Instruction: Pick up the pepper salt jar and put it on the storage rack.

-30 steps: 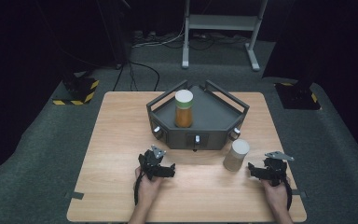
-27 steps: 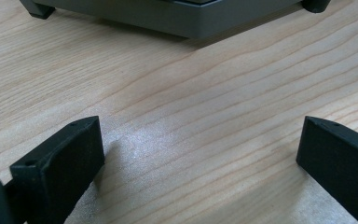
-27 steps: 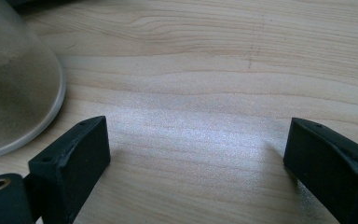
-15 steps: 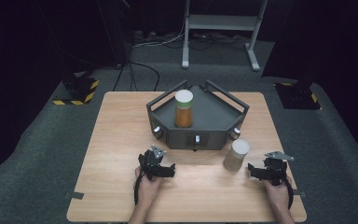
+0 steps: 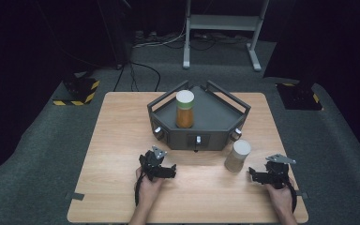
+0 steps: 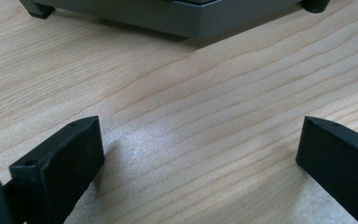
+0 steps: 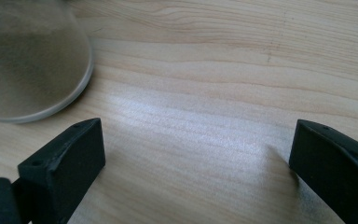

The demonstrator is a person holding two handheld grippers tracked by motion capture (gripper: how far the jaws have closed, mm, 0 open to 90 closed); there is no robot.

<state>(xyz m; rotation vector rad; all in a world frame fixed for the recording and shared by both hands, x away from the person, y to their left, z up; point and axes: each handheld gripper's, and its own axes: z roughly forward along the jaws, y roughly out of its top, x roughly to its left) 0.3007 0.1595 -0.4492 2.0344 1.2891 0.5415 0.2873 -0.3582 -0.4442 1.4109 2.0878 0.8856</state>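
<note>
Right gripper (image 5: 258, 176): resting low on the wooden table (image 5: 122, 140) near its front right corner, jaws spread wide with only bare wood between them. They have just been opening, and they hold nothing. Its nose points toward the grey-lidded jar (image 5: 237, 155), which stands upright on the table just beside it, apart from the jaws and a little in front of the dark tray's right front corner. That pairing suggests this jar is the piece in hand, either just set down or about to be taken.

Left gripper (image 5: 166, 171): likewise low on the table, jaws wide apart and empty, aimed toward the dark grey tray (image 5: 225, 123). It appears parked, leaving the work to the other hand.

Tray: a three-cornered stand with raised rails, near the table's far middle. The amber jar with a pale lid (image 5: 185, 108) stands upright on its deck, toward the left rear, well apart from both grippers.

High view: gives the whole layout, including both hands and the two jars' relation to the tray.

Right gripper view: shows the jar's cloudy, rounded side (image 7: 28, 65) close at upper left, off the line between the jaws, so a sideways shift would be needed before closing.

Left gripper view: shows the tray's underside edge (image 6: 182, 21) and its feet.
</note>
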